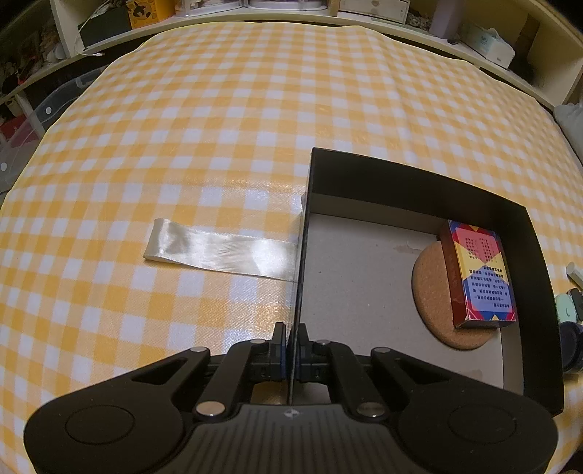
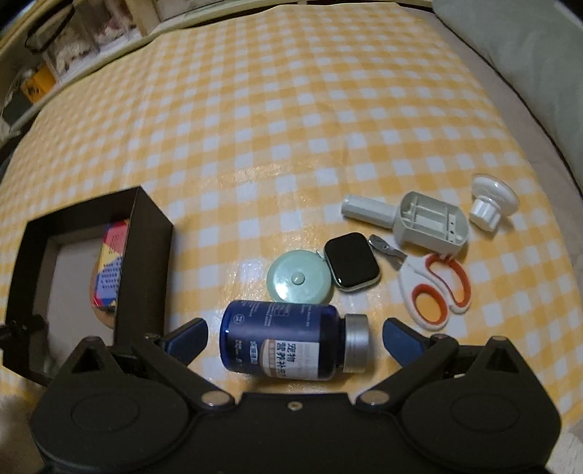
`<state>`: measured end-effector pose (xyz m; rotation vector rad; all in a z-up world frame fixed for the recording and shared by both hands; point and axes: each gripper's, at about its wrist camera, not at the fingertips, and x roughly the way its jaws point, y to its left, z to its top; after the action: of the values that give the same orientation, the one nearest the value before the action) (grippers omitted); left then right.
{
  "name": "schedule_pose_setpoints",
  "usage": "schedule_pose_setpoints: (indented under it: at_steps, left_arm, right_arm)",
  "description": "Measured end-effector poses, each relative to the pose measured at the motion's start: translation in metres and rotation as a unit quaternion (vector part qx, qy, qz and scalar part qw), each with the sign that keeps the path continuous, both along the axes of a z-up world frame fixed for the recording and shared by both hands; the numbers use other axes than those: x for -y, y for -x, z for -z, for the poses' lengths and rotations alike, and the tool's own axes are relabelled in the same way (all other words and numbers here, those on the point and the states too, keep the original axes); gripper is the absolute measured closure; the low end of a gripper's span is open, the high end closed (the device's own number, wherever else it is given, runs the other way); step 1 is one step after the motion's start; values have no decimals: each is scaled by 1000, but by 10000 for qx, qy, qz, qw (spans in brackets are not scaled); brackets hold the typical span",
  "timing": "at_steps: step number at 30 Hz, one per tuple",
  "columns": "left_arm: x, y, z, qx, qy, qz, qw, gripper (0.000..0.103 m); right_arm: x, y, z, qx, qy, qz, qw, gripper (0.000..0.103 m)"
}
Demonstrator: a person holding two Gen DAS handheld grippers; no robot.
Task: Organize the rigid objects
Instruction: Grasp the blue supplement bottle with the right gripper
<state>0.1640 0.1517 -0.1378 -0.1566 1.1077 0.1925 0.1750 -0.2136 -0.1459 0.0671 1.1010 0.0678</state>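
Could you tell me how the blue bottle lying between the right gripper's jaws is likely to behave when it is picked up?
The blue bottle lies on its side, so a nudge could probably roll it across the glossy checked tablecloth. It looks rigid, and its smooth round wall may slip between the open jaws of the right gripper.

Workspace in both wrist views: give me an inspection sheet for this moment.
Surface: yellow-and-white checked tablecloth, glossy.
Job's things: black box holding a cork coaster and a colourful card box; blue bottle lying on its side; green tape measure, watch, scissors, nail clipper, white handle piece, suction cup.
Clutter: ribbon beside the box.
Grippers: left claw shut on the box wall; right claw open around the bottle, pads apart from it.
Cables: one on the back shelf.
Surroundings: shelves with boxes.
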Motion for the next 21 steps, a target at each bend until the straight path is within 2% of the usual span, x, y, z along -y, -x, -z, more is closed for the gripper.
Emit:
schedule_pose_setpoints:
  at_steps: [3,12,16,21]
  left_arm:
    - [2,-2,1,-3,-15,0,10000,99]
    - [-1,-1,2,3,-11,-2,10000,99]
    - [-1,-1,1,-3,-22,9,10000,99]
    - [2,-3,4,-1,-13,-5,10000,99]
  right_arm:
    - [-5,-2,7,5,274,-48,9996,0]
    - [3,-13,29,-365,96,259,9989,0]
    - [2,-13,32,-428,-40,354,9984,8]
    - [-7,-13,31,-449,171,172,9987,8]
